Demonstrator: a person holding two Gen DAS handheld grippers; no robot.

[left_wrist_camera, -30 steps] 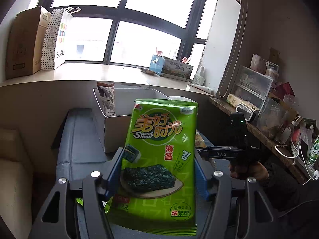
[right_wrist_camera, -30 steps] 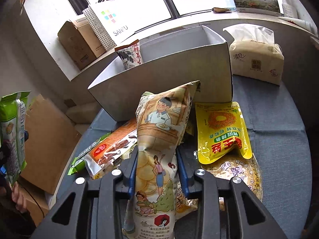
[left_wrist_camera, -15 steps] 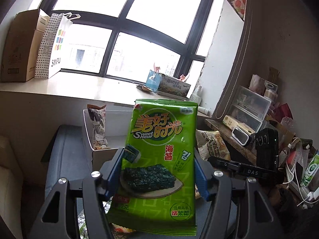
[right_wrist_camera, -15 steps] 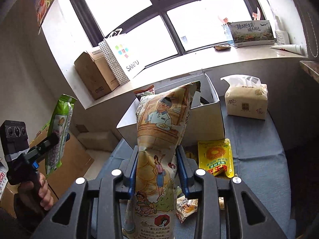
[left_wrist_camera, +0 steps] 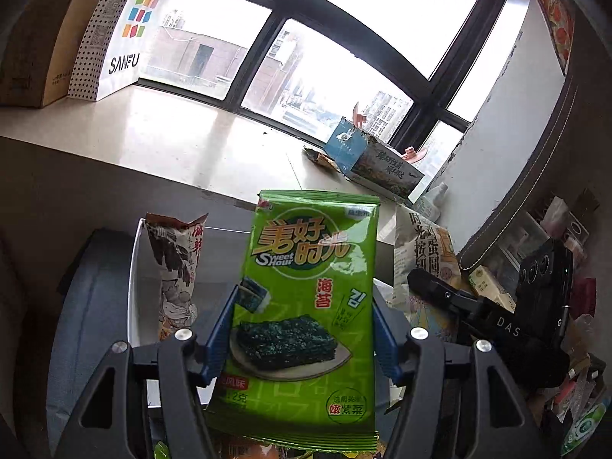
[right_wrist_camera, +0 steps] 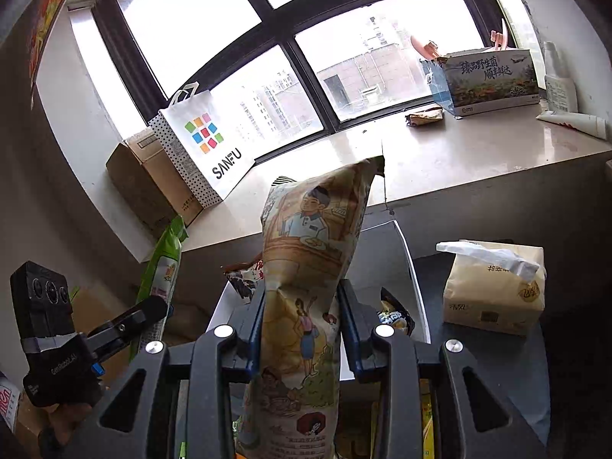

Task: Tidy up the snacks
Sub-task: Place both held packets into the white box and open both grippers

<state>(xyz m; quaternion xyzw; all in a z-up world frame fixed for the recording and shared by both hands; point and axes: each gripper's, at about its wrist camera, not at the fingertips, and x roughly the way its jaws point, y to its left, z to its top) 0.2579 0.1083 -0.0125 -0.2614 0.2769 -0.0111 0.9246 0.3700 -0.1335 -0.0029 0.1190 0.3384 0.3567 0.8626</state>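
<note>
My left gripper is shut on a green seaweed snack pack and holds it upright above the near edge of the white box. My right gripper is shut on a tall beige cartoon chip bag, upright over the same white box. The box holds a standing brown-and-white snack bag and a dark packet. The green pack shows edge-on at the left of the right wrist view. The chip bag shows at the right of the left wrist view.
A tissue pack stands on the grey surface right of the box. The window sill carries a SANFU paper bag, cardboard boxes and a printed carton. Cluttered shelves stand at the right.
Both grippers have risen and moved forward with their snacks, from above the loose pile to over the white box. The window now fills more of both views.
</note>
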